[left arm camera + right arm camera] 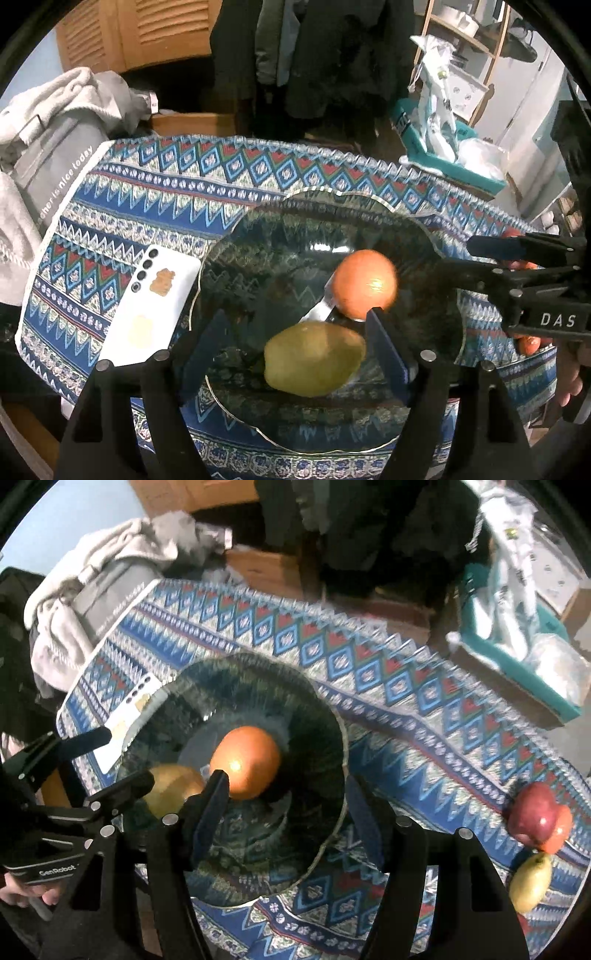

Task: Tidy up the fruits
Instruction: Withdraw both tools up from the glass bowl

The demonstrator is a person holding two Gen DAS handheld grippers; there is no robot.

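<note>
Over the glass plate (258, 236) on the patterned cloth (147, 184), the left wrist view shows the left gripper (291, 345) spread wide, grasping nothing, its fingers either side of a yellow-green pear (314, 358) that lies on the plate. The pear's long axis runs roughly across the gap between the fingers, and I cannot tell which end is the stem. An orange (365, 284) sits just beyond the pear, and a white phone (147, 314) lies on the cloth at the plate's left edge. From the right wrist view, the right gripper (284, 801) is likewise wide and empty above the plate's near side, its left finger close against the orange (245, 762). A red apple (532, 812) touching a second orange fruit (559, 830), and another pear (530, 882) pointing its narrow end toward them, wait on the cloth far right. Judging from this, the right gripper should go for one of those next, closing across the fruit's short width and lifting straight up so the neighbours do not roll.
</note>
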